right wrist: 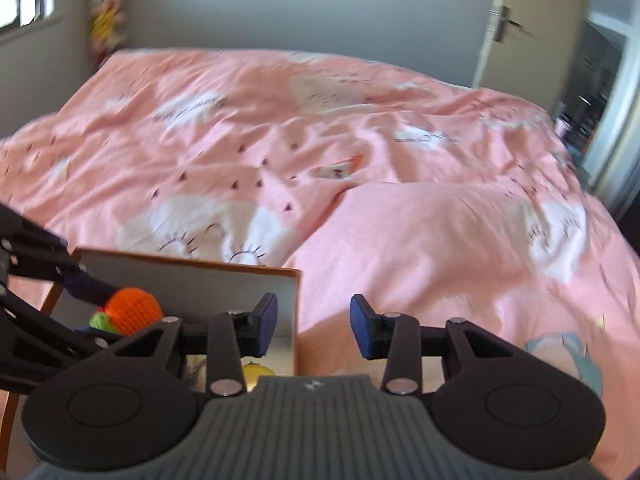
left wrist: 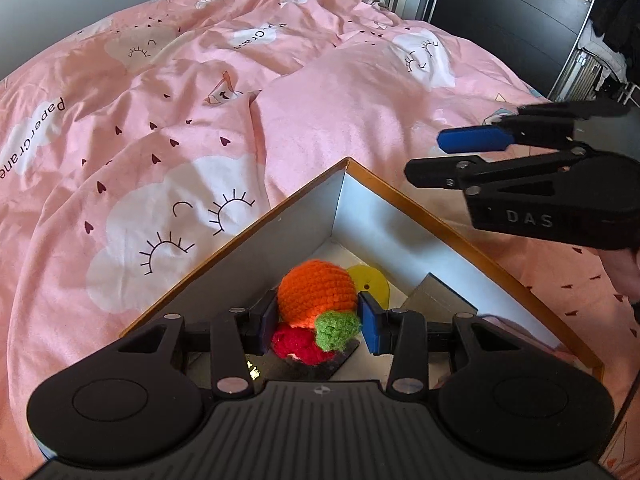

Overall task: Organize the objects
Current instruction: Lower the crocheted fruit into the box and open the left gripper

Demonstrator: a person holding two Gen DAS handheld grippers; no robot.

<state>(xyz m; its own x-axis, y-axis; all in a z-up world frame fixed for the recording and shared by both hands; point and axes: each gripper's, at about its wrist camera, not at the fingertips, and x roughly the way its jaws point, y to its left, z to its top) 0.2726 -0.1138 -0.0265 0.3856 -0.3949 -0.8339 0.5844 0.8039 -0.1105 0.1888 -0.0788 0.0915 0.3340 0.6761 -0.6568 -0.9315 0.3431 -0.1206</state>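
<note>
So there's one open cardboard box [left wrist: 400,216] sitting on a bed with a pink duvet [left wrist: 200,120], orange rim, grey inside walls. The left gripper [left wrist: 318,320] is over the box with its two blue-padded fingers pinching one crocheted orange ball [left wrist: 316,298] that has a green knitted tuft [left wrist: 338,330] on it. Right under that is one red crocheted piece [left wrist: 298,344], can't tell if it's attached to the orange one or just lying in the box. Also inside: one flat yellow disc [left wrist: 370,280] in the far corner and one grey card piece [left wrist: 440,296] propped against the right wall.

The right gripper [right wrist: 314,326] is off to the box's right side, over the duvet, fingers apart with nothing between them. From the left camera you see it sideways, one blue pad on top and a black finger below, a hand [left wrist: 624,272] behind it. The right camera's view is pretty blurry.
</note>
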